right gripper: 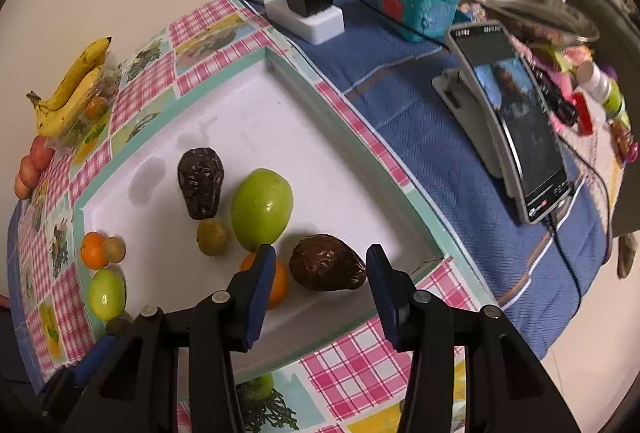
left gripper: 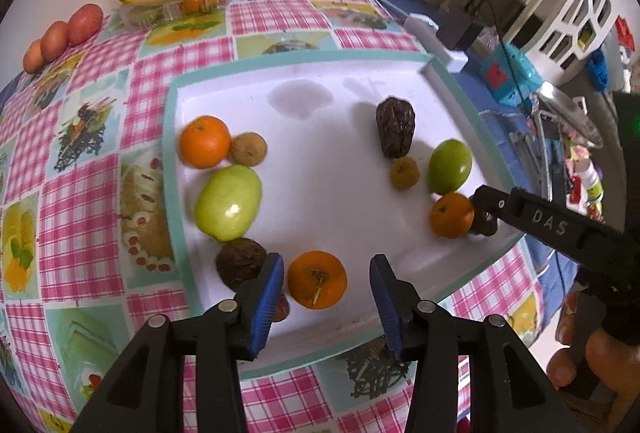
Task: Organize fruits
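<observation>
While fruit lies scattered on the white tray (left gripper: 328, 73), sorting is judged barely begun. Left hand-held gripper (left gripper: 326, 287) is held open around an orange (left gripper: 317, 279); right hand-held gripper (right gripper: 320, 283), open and empty, is poised over a dark date (right gripper: 326, 267).

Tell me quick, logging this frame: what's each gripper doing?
Left gripper: open, holding nothing, an orange between its jaws.
Right gripper: open, empty, around a dark wrinkled fruit.
</observation>
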The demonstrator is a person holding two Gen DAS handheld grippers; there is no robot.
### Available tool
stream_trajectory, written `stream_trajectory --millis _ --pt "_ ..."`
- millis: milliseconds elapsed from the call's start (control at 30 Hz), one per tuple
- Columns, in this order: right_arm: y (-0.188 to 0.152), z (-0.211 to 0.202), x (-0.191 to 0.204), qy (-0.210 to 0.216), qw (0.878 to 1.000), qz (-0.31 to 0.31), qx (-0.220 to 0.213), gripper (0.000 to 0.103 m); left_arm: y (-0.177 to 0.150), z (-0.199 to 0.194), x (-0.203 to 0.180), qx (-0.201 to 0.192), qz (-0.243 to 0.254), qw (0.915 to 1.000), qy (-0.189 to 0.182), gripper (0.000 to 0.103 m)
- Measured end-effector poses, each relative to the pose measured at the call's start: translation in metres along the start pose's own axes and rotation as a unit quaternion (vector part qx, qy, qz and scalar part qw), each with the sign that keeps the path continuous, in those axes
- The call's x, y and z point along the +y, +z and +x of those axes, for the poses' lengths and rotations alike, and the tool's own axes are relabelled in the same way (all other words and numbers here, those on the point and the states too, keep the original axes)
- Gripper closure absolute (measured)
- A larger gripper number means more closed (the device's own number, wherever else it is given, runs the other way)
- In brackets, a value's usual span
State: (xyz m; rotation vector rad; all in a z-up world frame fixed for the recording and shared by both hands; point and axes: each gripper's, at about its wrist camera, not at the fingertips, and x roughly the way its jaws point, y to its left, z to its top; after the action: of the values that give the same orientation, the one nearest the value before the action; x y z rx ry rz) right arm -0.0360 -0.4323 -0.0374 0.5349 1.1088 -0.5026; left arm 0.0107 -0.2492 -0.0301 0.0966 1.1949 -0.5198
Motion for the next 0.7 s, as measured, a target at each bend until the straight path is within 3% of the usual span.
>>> stream_trajectory --millis 33,100,167,267,333,367,433,700 --pt "-0.001 -0.003 0.003 0.002 1.0 -0.004 -0.005 0.05 0.0 -0.004 0.004 -0.004 -0.004 1.0 0.0 0.051" --pt "-0.001 -0.006 0.007 0.007 1.0 -0.011 -0.009 0.04 0.001 -0.012 0.015 -0.013 -0.017 0.9998 0.004 0.03" --pt "-0.003 -0.009 0.013 0.009 1.0 -0.024 -0.013 0.034 0.002 -0.017 0.028 -0.022 -0.036 0.999 0.012 0.02" --pt "-0.009 -0.01 0.023 0.01 0.999 -0.045 -0.016 0.029 0.001 -0.022 0.055 -0.027 -0.073 0.9968 0.019 0.015" --pt "-0.013 -0.011 0.029 0.013 0.998 -0.057 -0.02 0.028 -0.002 -0.025 0.072 -0.031 -0.097 0.9944 0.027 0.003" --pt "-0.014 -0.012 0.032 0.014 0.998 -0.063 -0.022 0.019 -0.004 -0.027 0.081 -0.037 -0.108 0.9928 0.034 0.0" --pt "-0.018 -0.013 0.039 0.019 0.997 -0.076 -0.027 0.01 -0.009 -0.031 0.095 -0.045 -0.121 0.9902 0.055 0.0" --pt "-0.041 -0.022 0.069 0.034 0.989 -0.134 -0.045 0.01 -0.025 -0.045 0.129 -0.054 -0.133 0.983 0.115 0.0"
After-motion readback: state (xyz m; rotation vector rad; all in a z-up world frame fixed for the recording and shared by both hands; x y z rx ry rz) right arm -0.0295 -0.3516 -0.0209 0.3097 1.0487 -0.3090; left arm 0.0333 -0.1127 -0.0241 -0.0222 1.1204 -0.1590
